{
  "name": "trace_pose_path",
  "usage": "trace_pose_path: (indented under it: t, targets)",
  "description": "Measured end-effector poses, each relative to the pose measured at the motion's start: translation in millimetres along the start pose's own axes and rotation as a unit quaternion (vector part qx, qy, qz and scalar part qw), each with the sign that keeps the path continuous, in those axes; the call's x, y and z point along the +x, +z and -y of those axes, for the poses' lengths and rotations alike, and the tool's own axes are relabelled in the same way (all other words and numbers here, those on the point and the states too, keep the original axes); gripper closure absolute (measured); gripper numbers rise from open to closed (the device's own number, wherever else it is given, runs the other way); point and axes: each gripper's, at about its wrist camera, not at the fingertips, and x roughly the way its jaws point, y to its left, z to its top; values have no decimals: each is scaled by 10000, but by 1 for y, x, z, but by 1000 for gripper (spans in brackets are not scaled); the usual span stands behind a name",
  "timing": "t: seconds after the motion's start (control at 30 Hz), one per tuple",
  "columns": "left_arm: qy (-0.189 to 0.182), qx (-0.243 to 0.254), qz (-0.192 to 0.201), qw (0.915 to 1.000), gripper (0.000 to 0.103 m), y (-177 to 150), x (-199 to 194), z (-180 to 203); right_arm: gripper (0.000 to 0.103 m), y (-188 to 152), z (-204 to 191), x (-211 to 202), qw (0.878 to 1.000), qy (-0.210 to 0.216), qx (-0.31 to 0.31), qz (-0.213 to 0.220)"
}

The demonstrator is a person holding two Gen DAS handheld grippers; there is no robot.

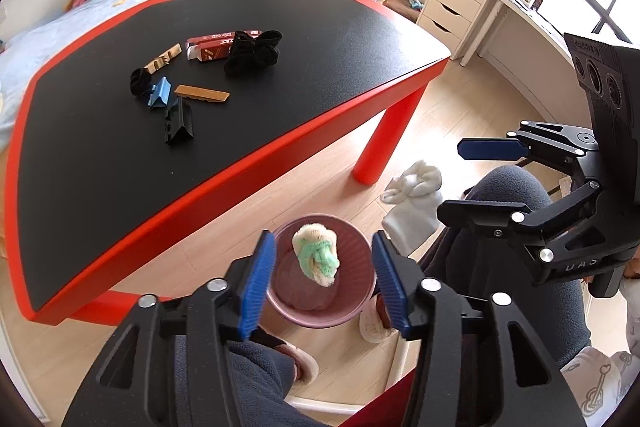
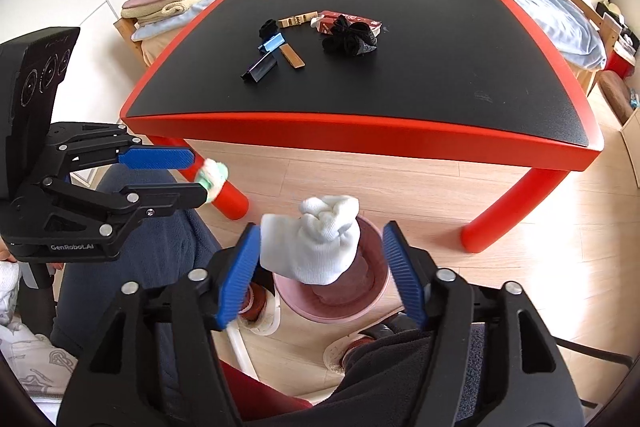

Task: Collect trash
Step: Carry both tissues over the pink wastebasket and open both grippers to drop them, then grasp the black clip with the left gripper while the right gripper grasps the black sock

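A pink bin [image 1: 362,301] [image 2: 378,293] stands on the wood floor by the red table leg. My left gripper [image 1: 322,285] is open above it, and a green and cream sock ball [image 1: 316,254] hangs in the air between its blue pads, falling free. In the right wrist view that ball [image 2: 212,179] is at the left gripper's fingertips. My right gripper [image 2: 320,273] is open, and a white sock bundle [image 2: 316,241] drops between its pads toward the bin. The bundle also shows in the left wrist view [image 1: 412,197].
The red-edged black table [image 2: 460,75] holds a black sock ball [image 2: 350,37], a red carton [image 2: 352,18], wooden pieces [image 2: 291,57], a blue clip [image 2: 271,42] and a black clip [image 2: 260,67]. My knees and slippers flank the bin. A bed lies behind.
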Motion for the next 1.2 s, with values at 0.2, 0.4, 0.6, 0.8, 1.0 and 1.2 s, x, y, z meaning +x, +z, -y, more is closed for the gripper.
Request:
trace_pose_path:
  t: [0.2, 0.4, 0.6, 0.8, 1.0, 1.2]
  targets:
    - [124, -167, 113, 9997, 9, -1, -4, -8, 10, 0, 7, 6, 9997, -113, 204, -72]
    - [160, -240, 144, 9995, 8, -2, -7, -13, 9, 1, 6, 9, 9996, -146, 221, -92]
    - [212, -315, 183, 9991, 8, -2, -12, -19, 8, 1, 5, 10, 9997, -116, 199, -98]
    - [276, -428, 226, 9984, 8, -1, -16, -27, 8, 5, 4, 9, 9998, -55, 180, -71]
    - [370, -520, 300, 9975, 8, 8, -22, -38, 8, 18, 3, 7, 9999, -17, 125, -12]
    - [461, -603, 396, 9963, 8, 25, -25, -54, 8, 41, 4, 5, 9999, 18, 68, 114]
